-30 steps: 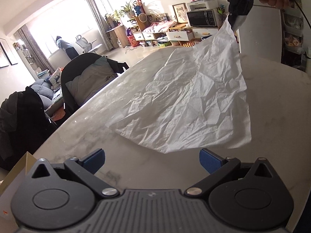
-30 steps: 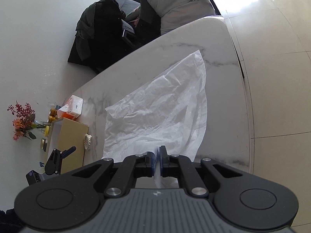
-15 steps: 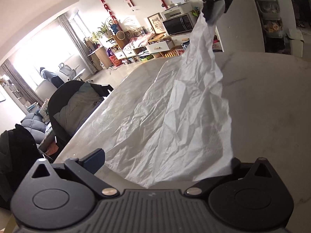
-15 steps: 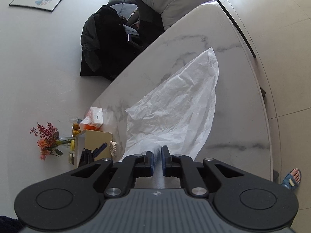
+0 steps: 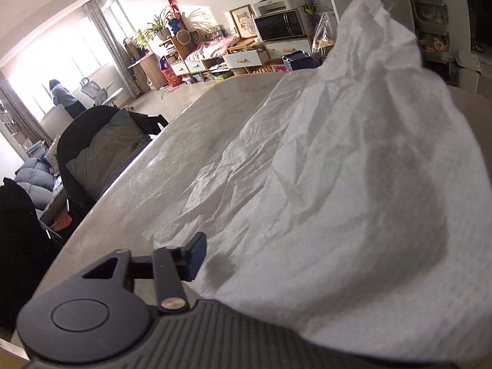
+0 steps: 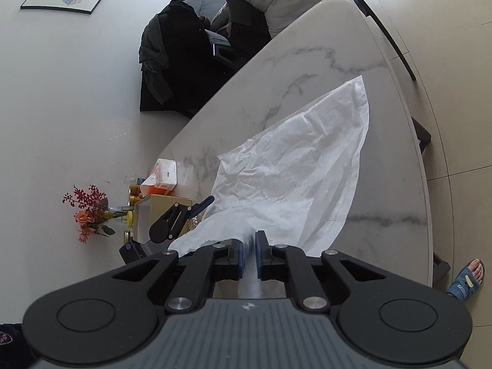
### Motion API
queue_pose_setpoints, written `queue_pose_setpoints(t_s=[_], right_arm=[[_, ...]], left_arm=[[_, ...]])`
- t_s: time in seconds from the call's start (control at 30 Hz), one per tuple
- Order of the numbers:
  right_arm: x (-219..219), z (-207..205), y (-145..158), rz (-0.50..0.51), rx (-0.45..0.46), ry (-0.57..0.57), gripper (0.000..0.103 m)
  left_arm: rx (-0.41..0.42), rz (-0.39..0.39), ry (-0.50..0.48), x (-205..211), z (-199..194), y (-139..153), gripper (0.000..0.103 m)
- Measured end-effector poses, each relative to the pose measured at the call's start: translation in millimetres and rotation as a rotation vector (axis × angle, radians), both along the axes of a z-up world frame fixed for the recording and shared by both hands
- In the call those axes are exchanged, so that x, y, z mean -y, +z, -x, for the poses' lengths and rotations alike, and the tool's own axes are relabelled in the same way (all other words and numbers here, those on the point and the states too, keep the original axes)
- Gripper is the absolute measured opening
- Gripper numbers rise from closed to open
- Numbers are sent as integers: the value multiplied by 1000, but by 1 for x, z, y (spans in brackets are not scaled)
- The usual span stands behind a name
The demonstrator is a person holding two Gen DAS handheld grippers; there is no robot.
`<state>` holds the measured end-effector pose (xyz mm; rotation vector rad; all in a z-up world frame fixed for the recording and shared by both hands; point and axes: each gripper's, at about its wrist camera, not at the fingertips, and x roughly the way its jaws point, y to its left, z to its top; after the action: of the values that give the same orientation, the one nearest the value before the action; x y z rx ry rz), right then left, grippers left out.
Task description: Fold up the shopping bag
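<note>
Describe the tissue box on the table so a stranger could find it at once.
Start at the marble table and follow the white shopping bag toward the wall. The tissue box sits past the bag's edge, beside a tan box. It alone is orange and white, with a tissue poking out.

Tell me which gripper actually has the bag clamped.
The right gripper: its jaws pinch the shopping bag. The left gripper is open, bag only draped over it.

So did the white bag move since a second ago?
Yes. The white shopping bag swept toward the left gripper, off the bare marble table, and now drapes over its right finger.
</note>
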<state>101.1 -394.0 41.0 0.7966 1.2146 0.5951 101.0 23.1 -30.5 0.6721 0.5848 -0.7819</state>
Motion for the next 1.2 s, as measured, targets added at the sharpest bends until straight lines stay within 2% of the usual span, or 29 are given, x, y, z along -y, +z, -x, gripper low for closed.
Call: queue_pose_setpoints(t_s=[0.03, 0.07, 0.13, 0.47, 0.57, 0.63, 0.7, 0.73, 0.87, 0.93, 1.03, 1.1, 1.2], right_arm=[[-4, 2, 1, 19, 16, 23, 11], [-8, 3, 1, 39, 32, 45, 11], [-16, 7, 3, 77, 63, 90, 11], [-57, 23, 9, 270, 221, 316, 11], [-70, 28, 11, 327, 268, 384, 19], [-78, 31, 13, 366, 299, 429, 24], [-86, 35, 14, 404, 331, 474, 44], [-90, 37, 15, 425, 349, 496, 47], [-90, 53, 20, 609, 621, 556, 70], [-92, 62, 11, 709, 757, 652, 72], [-94, 72, -8, 806, 874, 812, 71], [-95, 74, -20, 830, 910, 891, 71], [-93, 74, -24, 814, 946, 917, 71]], left_arm=[[-20, 5, 10, 0, -4, -1, 13], [-41, 12, 15, 0, -5, 0, 9], [-133, 57, 15, -4, 2, 19, 2], [-285, 76, 71, -28, 13, 31, 0], [-298, 35, 78, -36, 25, 25, 0], [-311, 43, 92, -39, 24, 24, 0], [-344, 70, 119, -43, 18, 25, 0], [-356, 78, 126, -45, 17, 24, 0], [-418, 97, 133, -48, 4, 25, 0], [-439, 100, 141, -47, -1, 26, 0], [-469, 103, 155, -45, -9, 28, 0], [-484, 100, 165, -50, 3, 26, 0], [-502, 92, 169, -48, -2, 28, 0]])
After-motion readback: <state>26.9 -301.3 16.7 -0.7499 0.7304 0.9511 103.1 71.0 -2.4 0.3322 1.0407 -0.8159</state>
